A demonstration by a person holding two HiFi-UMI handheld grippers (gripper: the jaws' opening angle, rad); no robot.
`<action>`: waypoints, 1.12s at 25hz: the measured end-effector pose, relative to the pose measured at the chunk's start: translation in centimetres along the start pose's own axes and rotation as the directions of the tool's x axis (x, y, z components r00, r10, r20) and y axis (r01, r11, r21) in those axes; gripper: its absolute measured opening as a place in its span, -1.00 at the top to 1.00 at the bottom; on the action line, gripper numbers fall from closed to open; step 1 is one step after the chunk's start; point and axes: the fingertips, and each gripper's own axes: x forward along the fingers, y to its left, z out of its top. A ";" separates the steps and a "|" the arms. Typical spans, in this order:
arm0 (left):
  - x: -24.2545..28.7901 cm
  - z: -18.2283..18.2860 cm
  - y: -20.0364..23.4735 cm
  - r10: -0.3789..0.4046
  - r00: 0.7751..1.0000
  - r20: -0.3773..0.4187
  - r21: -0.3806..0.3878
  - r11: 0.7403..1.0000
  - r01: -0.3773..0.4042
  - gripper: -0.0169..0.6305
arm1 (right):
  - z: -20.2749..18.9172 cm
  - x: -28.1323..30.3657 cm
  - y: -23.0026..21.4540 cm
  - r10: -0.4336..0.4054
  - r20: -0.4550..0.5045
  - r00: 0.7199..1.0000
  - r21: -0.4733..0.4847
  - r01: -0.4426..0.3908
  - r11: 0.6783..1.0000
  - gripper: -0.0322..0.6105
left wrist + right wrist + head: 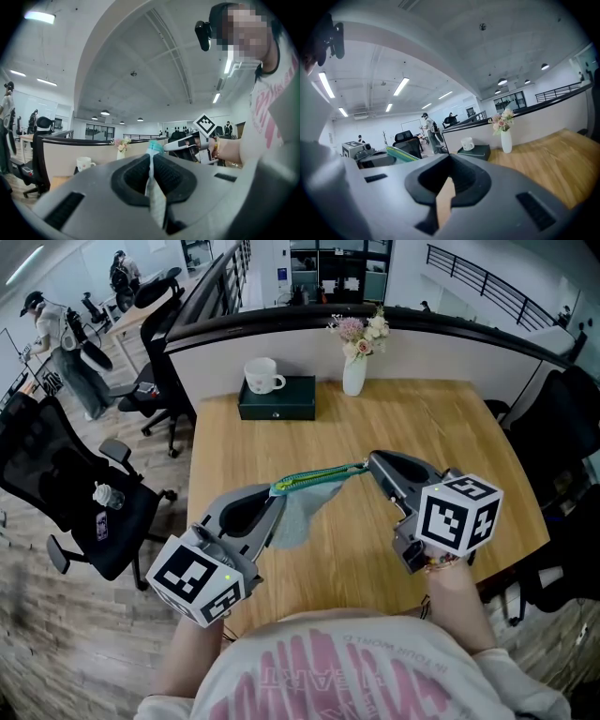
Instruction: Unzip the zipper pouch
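Observation:
A light blue-grey zipper pouch hangs in the air over the wooden table, stretched between both grippers. Its green zipper runs along the top edge. My left gripper is shut on the pouch's left end. In the left gripper view the fabric is pinched between the pads, with the teal zipper end sticking out. My right gripper is shut at the zipper's right end, and the pull itself is hidden in the jaws. In the right gripper view the zipper band shows to the left of the jaws.
A dark green box with a white mug and a white vase of flowers stand at the table's far edge. Black office chairs are to the left and dark seating to the right. People stand far off at the left.

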 end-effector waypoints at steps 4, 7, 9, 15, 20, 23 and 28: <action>0.0 -0.2 0.2 0.003 1.000 -0.002 -0.007 1.000 -0.003 0.91 | 0.1 -0.2 -0.6 -0.019 0.013 1.000 0.016 0.019 1.000 0.90; 0.1 -0.4 0.2 -0.001 1.000 -0.010 -0.008 1.000 0.001 0.91 | 0.0 -0.2 -0.8 -0.027 0.011 1.000 0.017 0.027 0.999 0.90; 0.1 -0.5 0.1 -0.006 1.000 -0.017 -0.004 1.000 0.006 0.91 | -0.1 -0.2 -0.9 -0.032 0.007 0.999 0.022 0.032 0.999 0.90; -0.2 -1.2 0.2 -0.025 0.999 -0.037 -0.027 0.999 0.024 0.91 | -1.0 0.1 -1.4 -0.035 -0.006 0.999 0.065 0.035 0.997 0.89; -0.6 -2.3 -0.1 -0.067 0.998 -0.017 -0.107 0.992 0.065 0.91 | -4.3 1.7 -1.1 -0.029 -0.062 0.998 0.125 0.037 0.991 0.87; -1.7 -3.2 1.2 -0.026 1.000 -0.016 -0.154 0.988 0.023 0.91 | -6.5 2.7 -1.6 -0.092 -0.080 0.993 0.190 0.106 0.976 0.70; -4.6 -5.4 4.4 0.083 0.995 -0.058 -0.218 0.971 -0.094 0.91 | -9.1 3.2 -1.2 -0.189 -0.103 0.977 0.227 0.208 0.951 0.57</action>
